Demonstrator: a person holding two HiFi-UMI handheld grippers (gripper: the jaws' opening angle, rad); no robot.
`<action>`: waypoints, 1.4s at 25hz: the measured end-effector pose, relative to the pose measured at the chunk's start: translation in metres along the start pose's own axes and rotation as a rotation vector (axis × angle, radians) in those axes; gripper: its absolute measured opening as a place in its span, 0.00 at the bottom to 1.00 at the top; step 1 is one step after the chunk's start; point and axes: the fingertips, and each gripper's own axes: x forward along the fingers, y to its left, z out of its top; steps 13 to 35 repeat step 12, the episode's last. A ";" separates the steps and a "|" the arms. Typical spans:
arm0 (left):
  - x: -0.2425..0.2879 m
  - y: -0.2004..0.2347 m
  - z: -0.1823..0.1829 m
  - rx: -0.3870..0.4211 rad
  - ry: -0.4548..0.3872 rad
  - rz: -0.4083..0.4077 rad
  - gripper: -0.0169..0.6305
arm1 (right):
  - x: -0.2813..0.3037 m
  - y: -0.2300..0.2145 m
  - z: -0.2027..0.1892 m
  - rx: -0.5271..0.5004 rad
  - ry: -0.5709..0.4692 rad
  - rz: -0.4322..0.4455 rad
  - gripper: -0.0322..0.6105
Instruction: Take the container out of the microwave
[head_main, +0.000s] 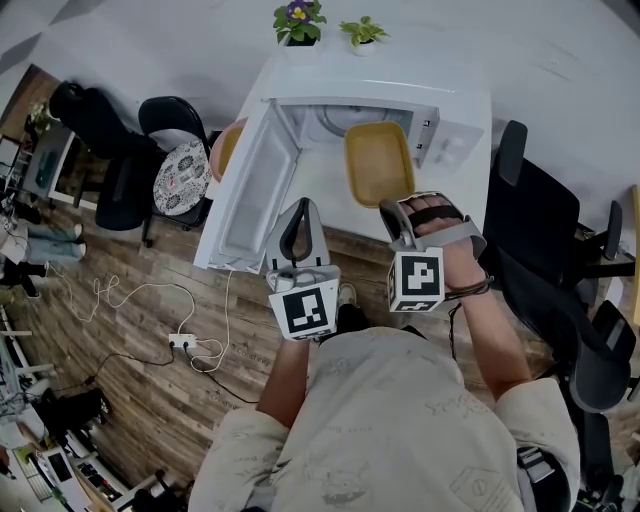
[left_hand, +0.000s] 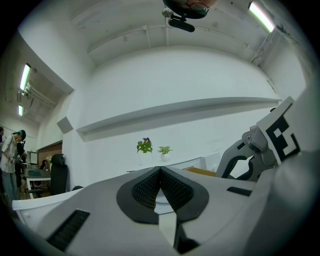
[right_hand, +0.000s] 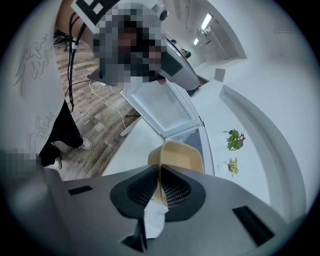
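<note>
While the head view looked steeply down, the microwave (head_main: 380, 85) sat at upper middle on a white table (head_main: 325, 190), its door (head_main: 250, 190) swung wide open toward the lower left. The container (head_main: 378, 160), a yellow tub, lay at the mouth of the cavity, mostly out of it, just right of the door. The right gripper (head_main: 392, 210) met the tub's near edge at frame centre. The left gripper (head_main: 302, 208) was beside it to the left, over the door's lower end and apart from the tub. 2 plants (head_main: 298, 20) stood at the top edge and a chair (head_main: 180, 170) at left.

Seen from the left gripper view, its jaws were pressed together at lower centre with nothing between them. Behind them, the 2 plants were at mid-frame, a sliver of the tub just right of the jaws, and the right gripper at the right edge.

From the right gripper view, the jaws were nearly together, clamped on the tub's near wall, with the tub's open top just above them at centre. The open door lay above it, toward upper middle. Whether the tub rested on the table or hung clear, no view showed.
</note>
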 end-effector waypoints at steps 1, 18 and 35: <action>0.000 0.000 0.000 0.000 0.002 0.000 0.04 | 0.000 -0.001 0.001 0.000 -0.001 -0.002 0.11; -0.001 0.003 -0.001 0.006 -0.009 0.003 0.04 | 0.001 -0.001 0.003 -0.002 -0.005 -0.002 0.11; -0.001 0.003 -0.001 0.006 -0.009 0.003 0.04 | 0.001 -0.001 0.003 -0.002 -0.005 -0.002 0.11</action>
